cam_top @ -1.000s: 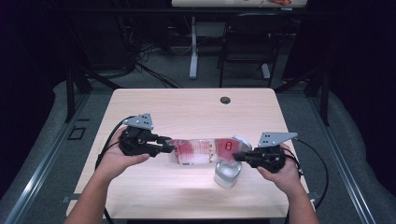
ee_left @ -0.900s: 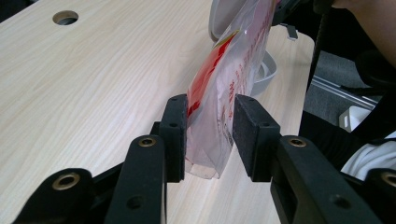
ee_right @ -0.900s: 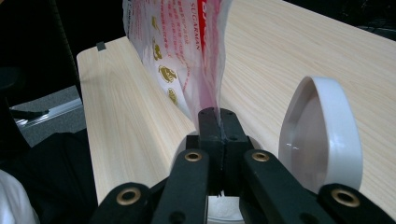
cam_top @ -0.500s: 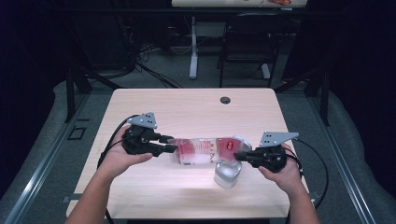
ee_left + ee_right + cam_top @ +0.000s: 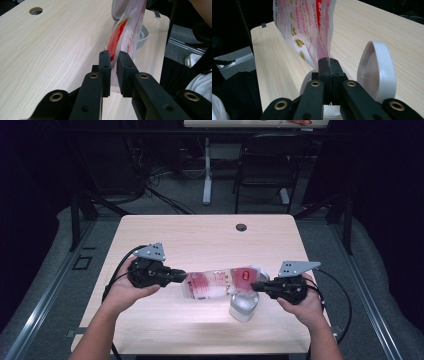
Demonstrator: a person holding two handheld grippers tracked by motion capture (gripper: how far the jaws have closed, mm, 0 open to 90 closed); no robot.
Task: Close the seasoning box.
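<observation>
A clear plastic bag with red print hangs stretched between my two grippers, just above the table. My left gripper holds its left end. In the left gripper view the bag runs between the black pads of that gripper, whose jaws have just been closing on it. My right gripper is shut on the other end; in the right gripper view the bag rises out of the tightly closed gripper. A white round container stands under the bag's right end, its hinged lid open.
The light wooden table has a round cable hole near its far edge. Cables trail from both grippers off the table's sides. A chair and a table leg stand on the dark floor beyond.
The left jaws look drawn closer on the bag's end. Both hands, the bag and the container keep their places.
</observation>
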